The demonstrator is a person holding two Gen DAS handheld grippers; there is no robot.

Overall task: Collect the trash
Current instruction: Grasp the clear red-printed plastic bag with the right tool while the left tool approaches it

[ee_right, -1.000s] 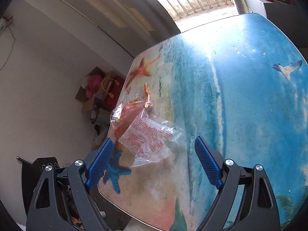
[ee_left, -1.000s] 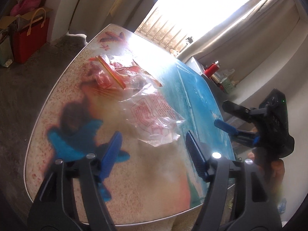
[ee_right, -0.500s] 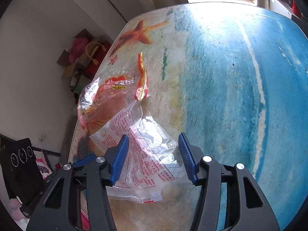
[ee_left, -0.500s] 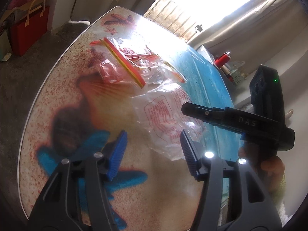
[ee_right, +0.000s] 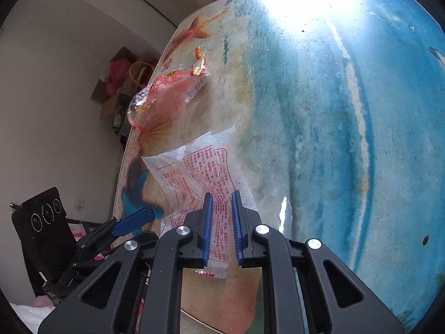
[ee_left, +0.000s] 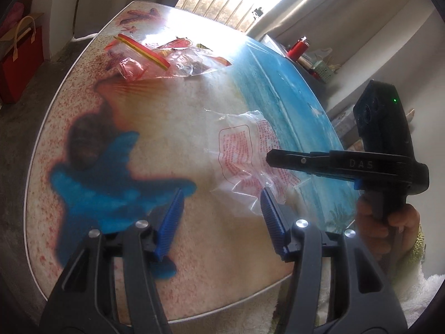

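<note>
I had the right gripper [ee_right: 221,222] over the near part of the round table with the beach print [ee_right: 347,111], and its jaws had just been closing, nearly together now, on the near end of the clear plastic wrapper with red printed text [ee_right: 200,172]. The wrapper ran between the 2 blue pads [ee_right: 207,222], which pinched it, while its far end spread out on the table. Farther across the table, toward the printed orange starfish, lay a crumpled clear and red plastic bag [ee_right: 167,97], apart from the wrapper. My left gripper [ee_left: 221,220] stood about half open above the near edge of the table, nothing between its jaws, the wrapper just beyond its right finger.
</note>
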